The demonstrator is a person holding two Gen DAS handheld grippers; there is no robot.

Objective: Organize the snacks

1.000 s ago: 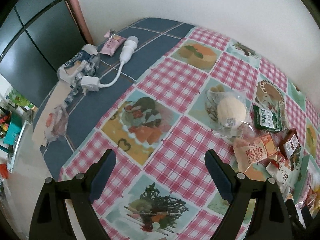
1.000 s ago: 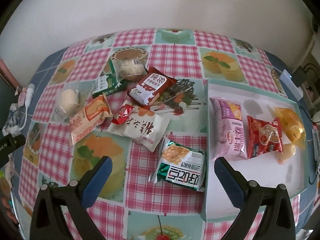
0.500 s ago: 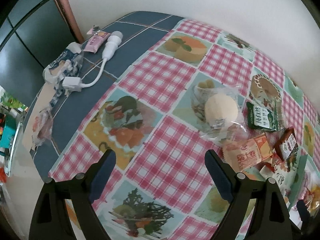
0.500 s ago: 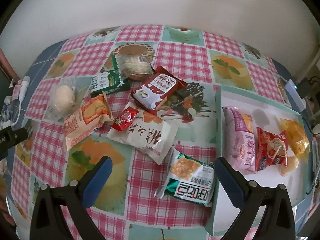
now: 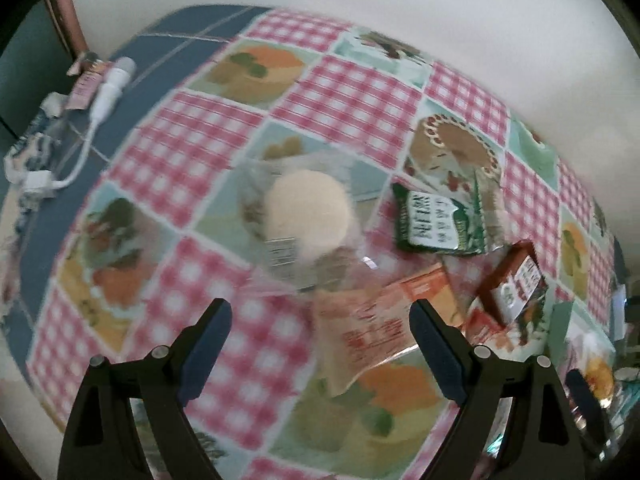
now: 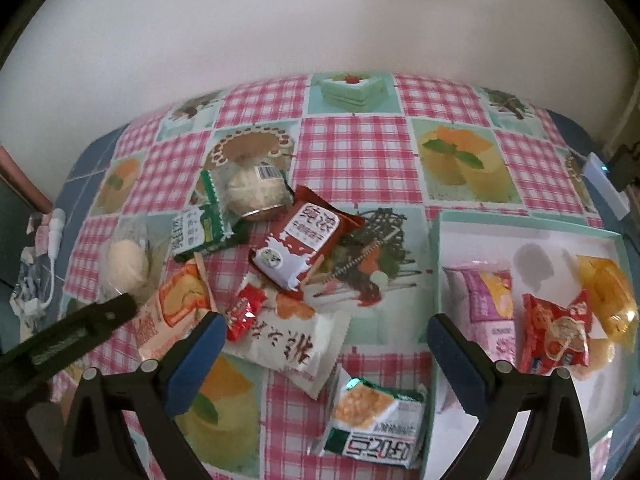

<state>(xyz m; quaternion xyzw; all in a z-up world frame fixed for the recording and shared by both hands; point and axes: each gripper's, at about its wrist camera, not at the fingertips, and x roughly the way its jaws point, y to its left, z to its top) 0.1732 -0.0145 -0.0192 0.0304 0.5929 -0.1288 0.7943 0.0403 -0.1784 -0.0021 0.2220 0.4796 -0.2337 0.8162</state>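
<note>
The left gripper (image 5: 320, 322) points steeply down over the snack pile with its jaws spread wide and nothing between the pads. Just ahead of its fingertips, slightly toward its right finger, lies the orange-and-cream packet (image 5: 376, 320); beyond that, a round bun in clear wrap (image 5: 306, 212). The spread jaws suit a flat, wide packet, so this packet is judged the likely pick.

The right gripper (image 6: 322, 334) is likewise released and empty. Directly between and ahead of its fingers lies the white packet with dark lettering (image 6: 296, 344); a small red sachet (image 6: 245, 312) sits just inside its left finger, and a green-and-white packet (image 6: 374, 428) lies beneath its span, near the camera. The tray (image 6: 520, 226) stands on its right side, beyond the right finger, and already holds a pink packet (image 6: 486, 294), a red packet (image 6: 556, 328) and a yellow packet (image 6: 604, 288). The tray therefore serves as the collection point; loose snacks remain on the checked tablecloth (image 6: 352, 148) to its left.
</note>
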